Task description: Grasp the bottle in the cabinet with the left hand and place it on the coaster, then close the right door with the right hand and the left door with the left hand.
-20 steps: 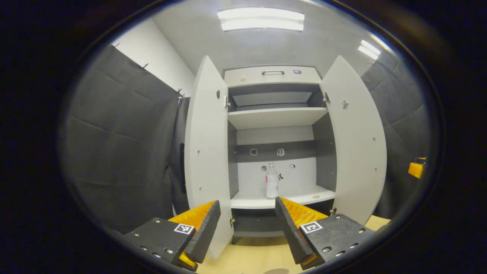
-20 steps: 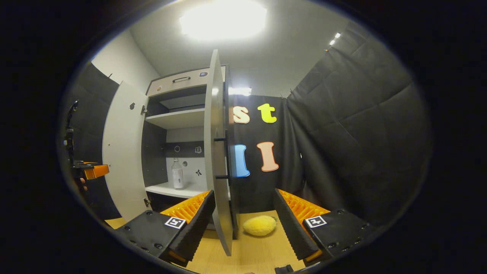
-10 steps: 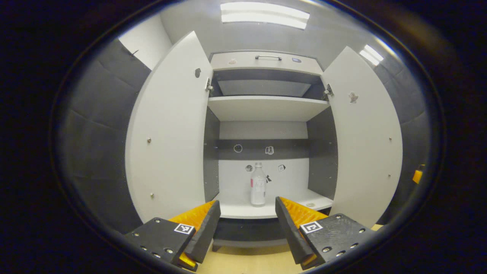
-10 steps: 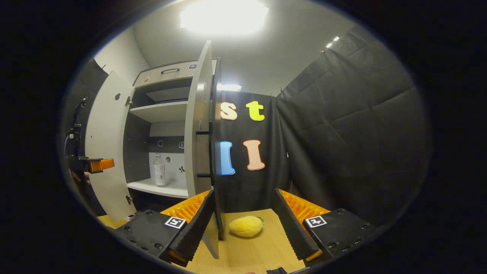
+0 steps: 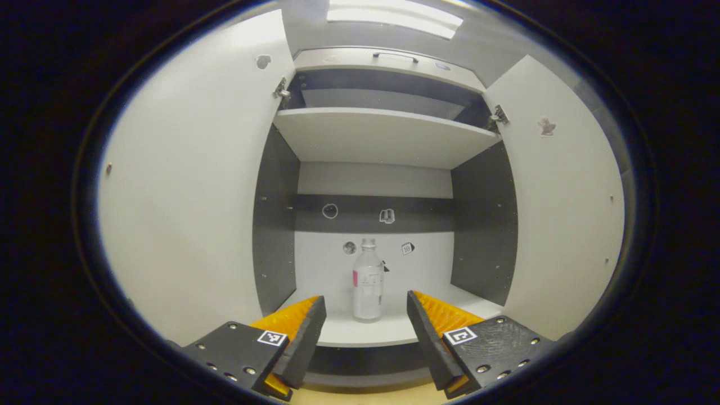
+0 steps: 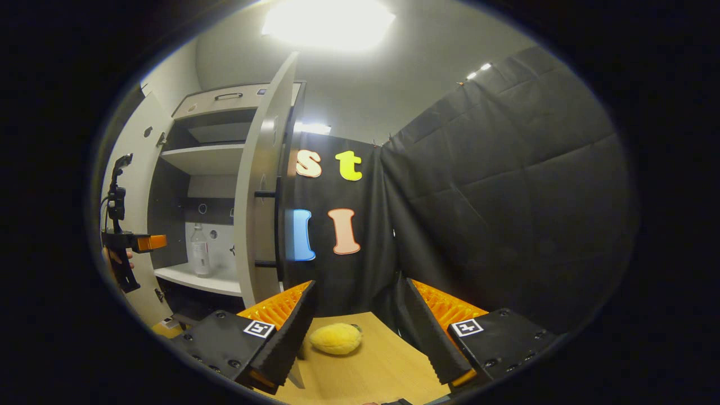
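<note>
1. The left gripper [image 5: 365, 337] was held wide, its fingers spread with nothing between them, pointed into the open cabinet [image 5: 484, 225].
2. The bottle [image 5: 368, 281] stood upright on the cabinet's lower shelf [image 5: 388, 332], near the back wall, well apart from the fingers and framed between them in the left gripper view.
3. The left door [image 5: 185, 185] and the right door [image 5: 562, 214] both stood swung open.
4. The right gripper [image 6: 360, 332] was also wide and held nothing, over the bench [image 6: 382, 365], to the right of the right door.
5. A yellow soft object [image 6: 336, 338] lay on the bench near that gripper's left finger.
6. In the right gripper view, the left gripper appeared far left, in a hand [image 6: 115, 261], short of the bottle.
</note>
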A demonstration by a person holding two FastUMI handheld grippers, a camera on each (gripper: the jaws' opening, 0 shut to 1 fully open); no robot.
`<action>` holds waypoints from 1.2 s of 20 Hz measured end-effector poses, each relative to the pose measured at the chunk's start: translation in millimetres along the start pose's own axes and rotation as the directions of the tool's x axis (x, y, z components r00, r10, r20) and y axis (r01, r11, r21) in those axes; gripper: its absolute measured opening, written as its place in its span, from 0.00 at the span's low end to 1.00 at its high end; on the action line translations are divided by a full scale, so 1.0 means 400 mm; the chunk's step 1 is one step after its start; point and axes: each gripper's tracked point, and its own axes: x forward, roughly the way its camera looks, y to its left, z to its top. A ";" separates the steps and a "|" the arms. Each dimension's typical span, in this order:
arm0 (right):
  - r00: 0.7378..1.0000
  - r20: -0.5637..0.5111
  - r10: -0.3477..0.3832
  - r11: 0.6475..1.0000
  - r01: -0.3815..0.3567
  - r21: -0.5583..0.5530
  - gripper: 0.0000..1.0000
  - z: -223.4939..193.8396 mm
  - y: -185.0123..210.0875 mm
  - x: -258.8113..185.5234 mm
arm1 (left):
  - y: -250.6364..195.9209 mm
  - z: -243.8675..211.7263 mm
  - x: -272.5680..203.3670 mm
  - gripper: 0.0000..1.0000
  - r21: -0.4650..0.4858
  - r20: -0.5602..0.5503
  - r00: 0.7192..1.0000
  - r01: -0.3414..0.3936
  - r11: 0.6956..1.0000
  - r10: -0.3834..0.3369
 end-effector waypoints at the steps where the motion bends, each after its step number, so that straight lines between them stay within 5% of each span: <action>1: 1.000 -0.001 -0.018 1.000 0.018 -0.002 0.98 -0.001 -0.007 0.003 | -0.003 -0.011 0.024 0.85 -0.004 -0.002 1.000 0.011 1.000 -0.011; 15: 0.974 -0.051 -0.222 0.975 0.220 -0.041 0.98 -0.047 -0.067 -0.018 | 0.000 -0.153 0.327 0.85 -0.042 -0.088 0.993 0.081 0.996 -0.084; 22: 0.963 -0.058 -0.263 0.964 0.259 -0.062 0.98 -0.049 -0.070 -0.035 | 0.014 -0.197 0.439 0.85 -0.026 -0.120 0.989 0.078 0.997 -0.080; 23: 0.963 -0.062 -0.264 0.963 0.260 -0.066 0.98 -0.055 -0.067 -0.036 | 0.016 -0.207 0.453 0.92 -0.029 -0.131 0.988 0.077 0.997 -0.080; 24: 0.963 -0.064 -0.263 0.964 0.258 -0.068 0.98 -0.056 -0.064 -0.038 | 0.018 -0.216 0.460 0.86 -0.029 -0.143 0.986 0.078 0.997 -0.082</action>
